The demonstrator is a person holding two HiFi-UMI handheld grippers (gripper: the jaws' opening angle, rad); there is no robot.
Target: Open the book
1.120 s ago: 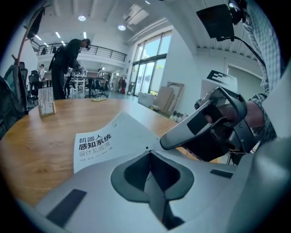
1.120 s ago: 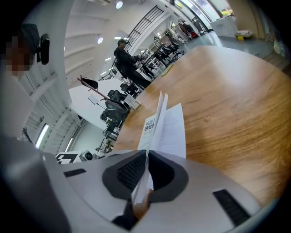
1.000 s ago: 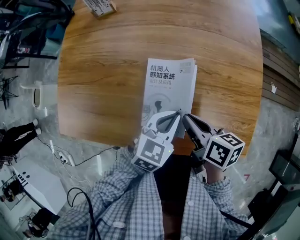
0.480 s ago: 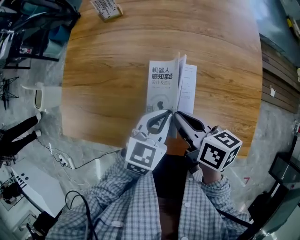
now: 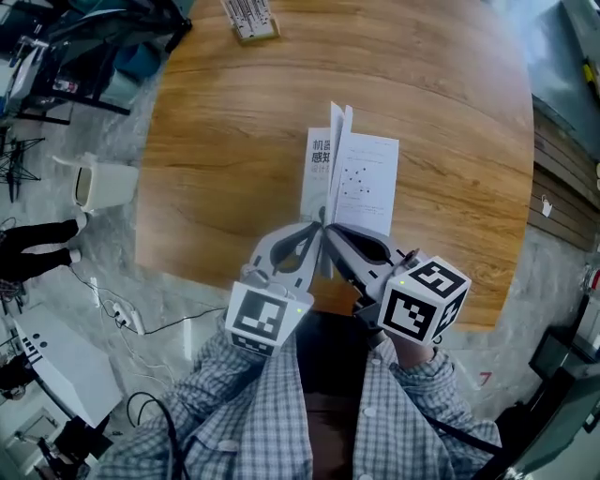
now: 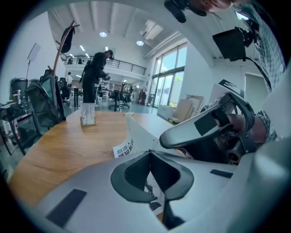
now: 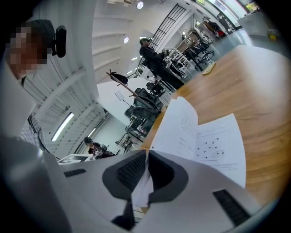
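The book (image 5: 364, 187), a thin white paperback with dark Chinese title print on its cover, lies just above the centre of the head view. It is partly open: several leaves stand upright, and a page with a dot diagram faces up at right.

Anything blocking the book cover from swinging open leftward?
Nothing visible. The table left of the book is bare wood; the only other item, a small box, sits at the far edge. The left gripper and right gripper are shut on the book's near edge.

Right tool (image 7: 146, 154) pinching lifted book page (image 7: 181, 125) above wooden table (image 7: 266, 104).
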